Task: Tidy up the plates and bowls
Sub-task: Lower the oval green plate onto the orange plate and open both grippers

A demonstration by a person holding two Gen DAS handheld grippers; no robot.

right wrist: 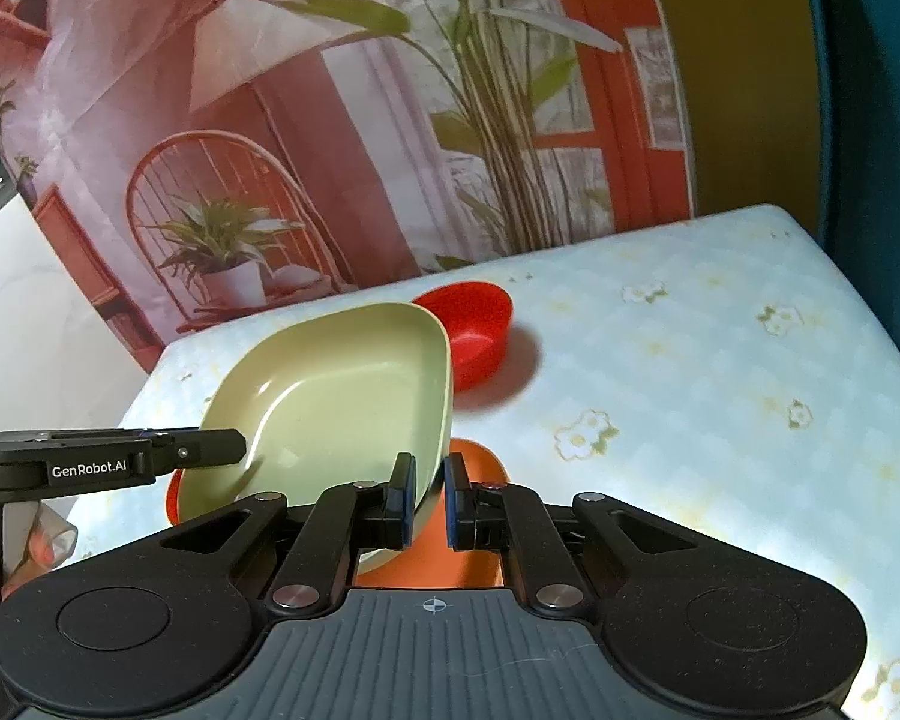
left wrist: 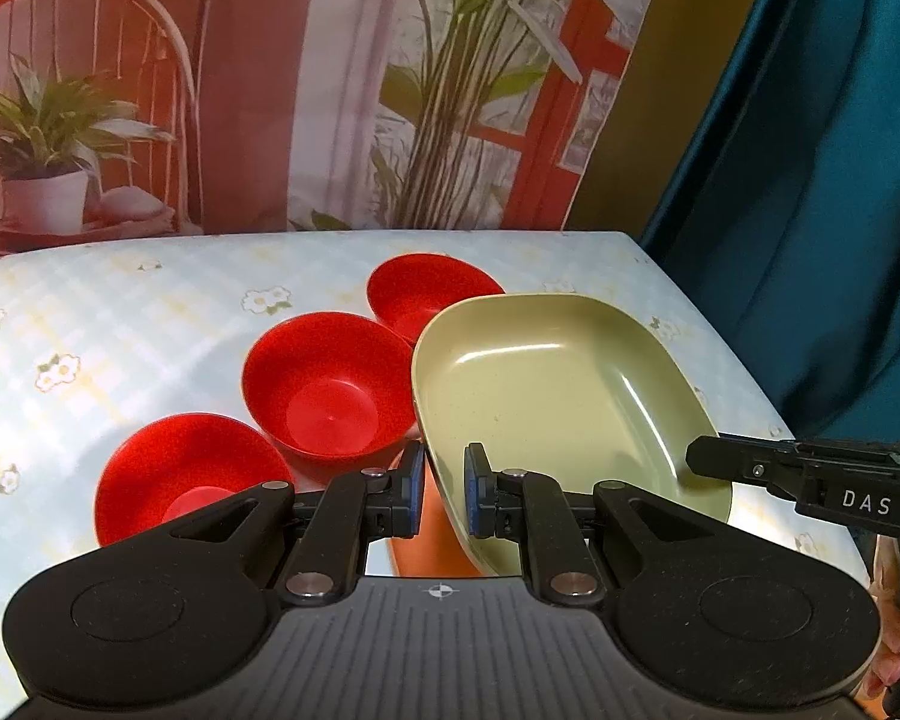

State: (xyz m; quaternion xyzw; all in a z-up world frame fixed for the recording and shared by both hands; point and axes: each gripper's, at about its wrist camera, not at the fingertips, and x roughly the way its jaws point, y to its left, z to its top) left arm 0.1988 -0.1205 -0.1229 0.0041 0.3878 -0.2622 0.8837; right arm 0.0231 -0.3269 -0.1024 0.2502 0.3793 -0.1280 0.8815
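Holding the green plate [left wrist: 546, 384] between both tools, I had it lifted and tilted above the table [left wrist: 120, 312], its hollow face turned toward the cameras. My left gripper [left wrist: 441, 495] was clamped on the plate's rim at about the 7 o'clock edge in the left wrist view, one blue pad inside the dish and one outside. My right gripper [right wrist: 429, 495] was pinched on the opposite rim, which sat at about 5 o'clock on the plate in the right wrist view. In each view the other tool reached in from the side, its black tip lying against the plate.

Under the plate, an orange dish [right wrist: 474, 516] showed between and beneath the fingers; I could not tell whether the plate touched it.

Three red bowls stood upright on the table to the plate's left in the left wrist view: the near red bowl [left wrist: 180, 474] at 8 o'clock, the middle red bowl [left wrist: 327, 384] at 9 o'clock just beside the plate's rim, and the far red bowl [left wrist: 420, 294] at 11 o'clock, partly hidden behind the plate.

The table wore a pale blue checked cloth with small flowers. Behind it hung a printed backdrop [left wrist: 270, 90] of chair and potted plants, with a teal curtain [left wrist: 810, 180] at 2 o'clock.
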